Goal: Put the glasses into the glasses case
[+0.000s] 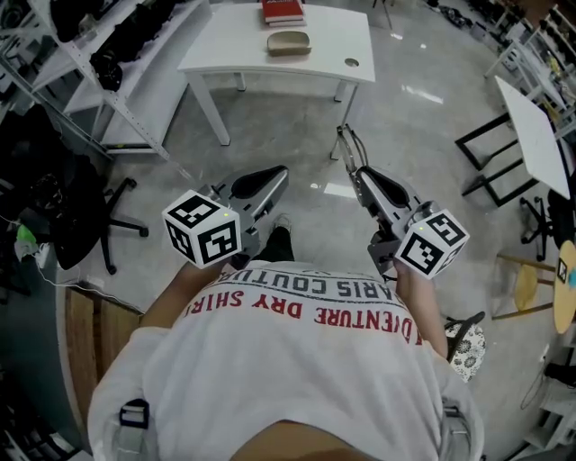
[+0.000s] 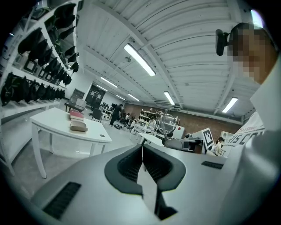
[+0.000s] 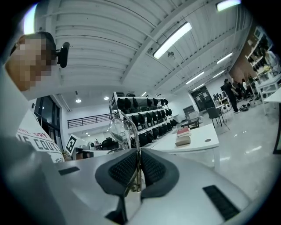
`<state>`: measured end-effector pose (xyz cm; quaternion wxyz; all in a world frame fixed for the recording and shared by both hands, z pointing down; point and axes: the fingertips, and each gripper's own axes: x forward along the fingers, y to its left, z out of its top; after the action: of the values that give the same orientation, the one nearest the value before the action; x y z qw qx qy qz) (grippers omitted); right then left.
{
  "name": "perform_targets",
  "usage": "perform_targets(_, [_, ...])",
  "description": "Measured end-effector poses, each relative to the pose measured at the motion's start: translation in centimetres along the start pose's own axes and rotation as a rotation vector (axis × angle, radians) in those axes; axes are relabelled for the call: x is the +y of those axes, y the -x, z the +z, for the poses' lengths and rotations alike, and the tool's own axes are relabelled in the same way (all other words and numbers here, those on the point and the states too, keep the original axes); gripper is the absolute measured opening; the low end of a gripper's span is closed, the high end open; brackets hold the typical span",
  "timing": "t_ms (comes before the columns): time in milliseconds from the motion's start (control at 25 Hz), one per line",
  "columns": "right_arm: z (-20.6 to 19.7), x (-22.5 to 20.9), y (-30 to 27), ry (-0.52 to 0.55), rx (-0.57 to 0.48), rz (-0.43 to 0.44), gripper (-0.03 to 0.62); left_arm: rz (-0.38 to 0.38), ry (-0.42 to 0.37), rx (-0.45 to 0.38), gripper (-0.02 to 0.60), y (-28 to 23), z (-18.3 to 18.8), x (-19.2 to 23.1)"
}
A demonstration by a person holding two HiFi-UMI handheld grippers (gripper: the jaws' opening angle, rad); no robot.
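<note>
A tan glasses case (image 1: 288, 41) lies shut on the white table (image 1: 225, 49) far ahead of me, next to a red book (image 1: 283, 11). The case (image 3: 183, 140) also shows in the right gripper view, and the case (image 2: 79, 127) in the left gripper view. My right gripper (image 1: 358, 171) is shut on thin wire-framed glasses (image 1: 347, 146). Its pads pinch one temple, and the lenses (image 3: 118, 127) stick up past the tips. My left gripper (image 1: 281, 173) is held level beside it, shut with nothing between its pads (image 2: 131, 165). Both grippers hang over the floor, well short of the table.
A shelf rack of dark bags (image 1: 99, 54) runs along the left, with an office chair (image 1: 90, 225) below it. At the right stand a black-framed table (image 1: 526, 135) and a wooden stool (image 1: 529, 284). Polished grey floor (image 1: 306, 135) lies between me and the table.
</note>
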<state>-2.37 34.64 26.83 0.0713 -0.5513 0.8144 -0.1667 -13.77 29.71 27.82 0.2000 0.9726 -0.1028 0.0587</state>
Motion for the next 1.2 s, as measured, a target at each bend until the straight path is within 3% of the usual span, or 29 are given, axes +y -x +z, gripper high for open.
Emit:
perform_targets(400, [1.1,-5.7,-4.0,-0.012,-0.011,-0.034,0.04,-0.025,0.005,0.019,0.029,-5.1,1.5,5.3])
perform_targets(1200, [4.7,-22.7,-22.7,-0.12,0.096,-0.087,0.04,-0.03,0.103,0.115,0.029,-19.2,8.9,26.3])
